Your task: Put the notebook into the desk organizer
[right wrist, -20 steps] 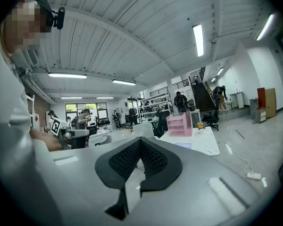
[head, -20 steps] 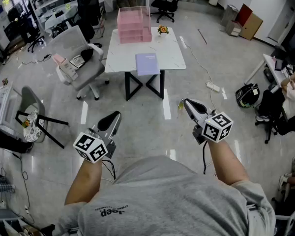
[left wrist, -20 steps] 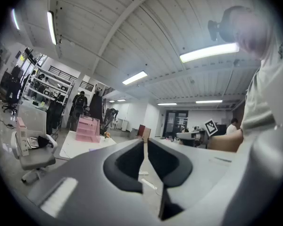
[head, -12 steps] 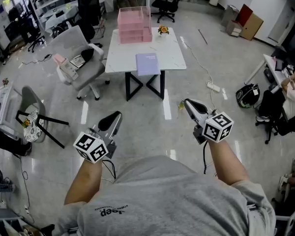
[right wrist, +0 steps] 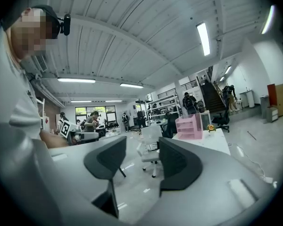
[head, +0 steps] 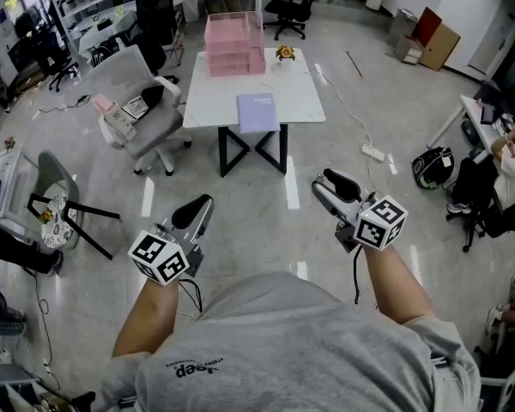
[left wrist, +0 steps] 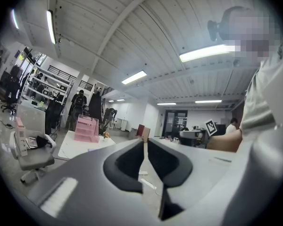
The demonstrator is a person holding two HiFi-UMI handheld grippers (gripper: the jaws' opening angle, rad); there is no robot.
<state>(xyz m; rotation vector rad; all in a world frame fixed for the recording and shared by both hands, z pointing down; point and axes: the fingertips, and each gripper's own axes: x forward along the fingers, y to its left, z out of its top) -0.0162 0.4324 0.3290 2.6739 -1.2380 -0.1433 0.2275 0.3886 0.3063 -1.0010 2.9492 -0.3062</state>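
Item 1, left gripper (head: 202,202): its fingers (left wrist: 127,161) are meeting along their inner edges, closed with nothing between them; the tool is hanging level over open floor (head: 266,204), well short of the counter (head: 300,93).

Item 2, right gripper (head: 324,181): its fingers (right wrist: 179,164) are standing apart, open and empty (only floor and the distant room are showing through the gap); it is hovering about level with its partner, on the other side of the wearer's grey shirt (head: 300,350).

Item 3, notebook (head: 257,112): lilac cover, lying flat and closed at the near edge of the white counter; neither gripper is touching it, and both are staying well apart from it.

Item 4, desk organizer (head: 234,44): pink, tiered, standing upright at the far end of the same counter; bare top is showing between it and the notebook; a small flower ornament (head: 284,52) is sitting just beside it on the right.

Surroundings: a grey office chair (head: 142,110) is standing left of the counter, carrying loose items on its seat; a white power strip (head: 372,152) is lying on the floor to the right; a black bag (head: 431,166) is resting beyond it, near a seated person (head: 511,166) at the frame's edge.
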